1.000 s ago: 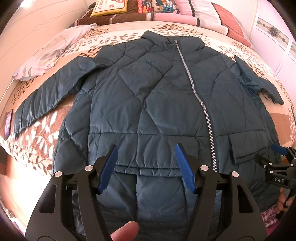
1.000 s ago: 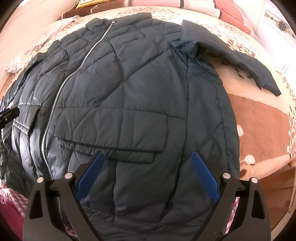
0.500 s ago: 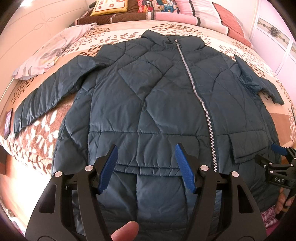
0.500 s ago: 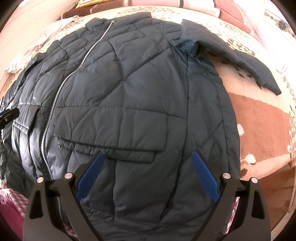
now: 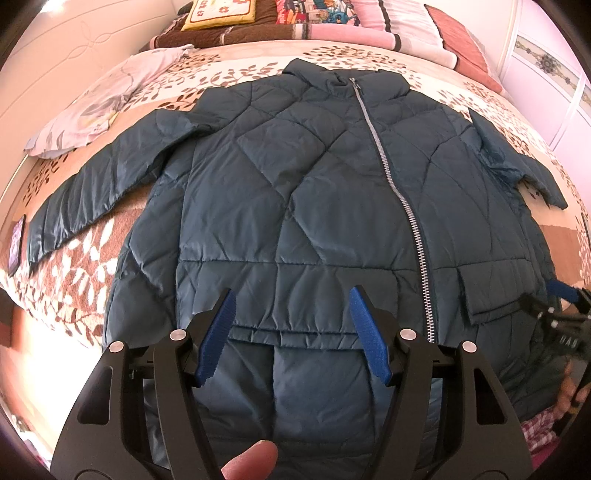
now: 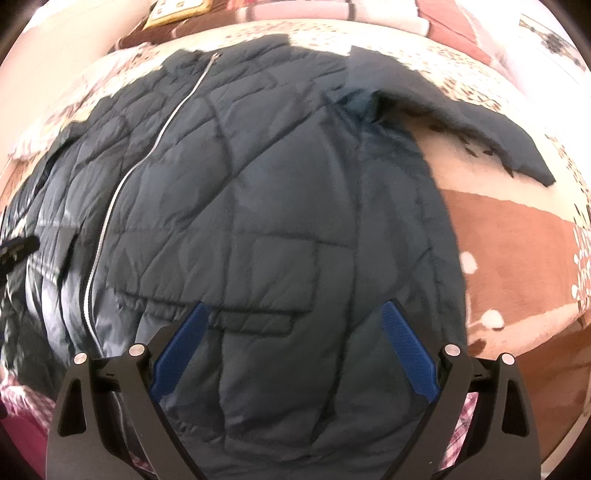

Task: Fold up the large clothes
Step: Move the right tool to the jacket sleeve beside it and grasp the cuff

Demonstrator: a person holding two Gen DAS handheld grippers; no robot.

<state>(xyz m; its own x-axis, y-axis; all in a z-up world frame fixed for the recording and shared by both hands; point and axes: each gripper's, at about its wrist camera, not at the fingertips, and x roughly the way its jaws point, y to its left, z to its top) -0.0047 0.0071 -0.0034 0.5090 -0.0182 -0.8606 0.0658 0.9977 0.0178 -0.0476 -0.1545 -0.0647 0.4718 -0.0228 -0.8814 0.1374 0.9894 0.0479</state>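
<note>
Both of my tongs hang spread over the near hem of a jacket, and neither pinches anything. My left gripper (image 5: 291,332) shows its blue pads (image 5: 216,338) wide apart above the near left front panel. My right gripper (image 6: 295,349) is spread just as wide above the near right panel, and its picture is blurred. From the left camera, the right gripper (image 5: 557,314) peeks in at the far right edge, beside the flap pocket (image 5: 495,295).

No boxes or bins show here; the bed (image 5: 74,266) is what bears everything. On it lies the jacket (image 5: 295,192), a dark teal quilted puffer, front side up and zipped shut. Its silver zipper (image 5: 399,192) runs from the far collar (image 5: 347,75) down toward me, a little right of the middle. The left sleeve (image 5: 99,188) stretches out flat to the left. The right sleeve (image 6: 461,118) reaches right, with a fold at the shoulder. A wide flap pocket (image 6: 221,295) crosses the near right panel.

The bedspread is cream and brown with a leaf pattern. A pale cloth (image 5: 99,110) lies crumpled at the far left. Cushions and folded blankets (image 5: 332,18) line the far end of the bed.
</note>
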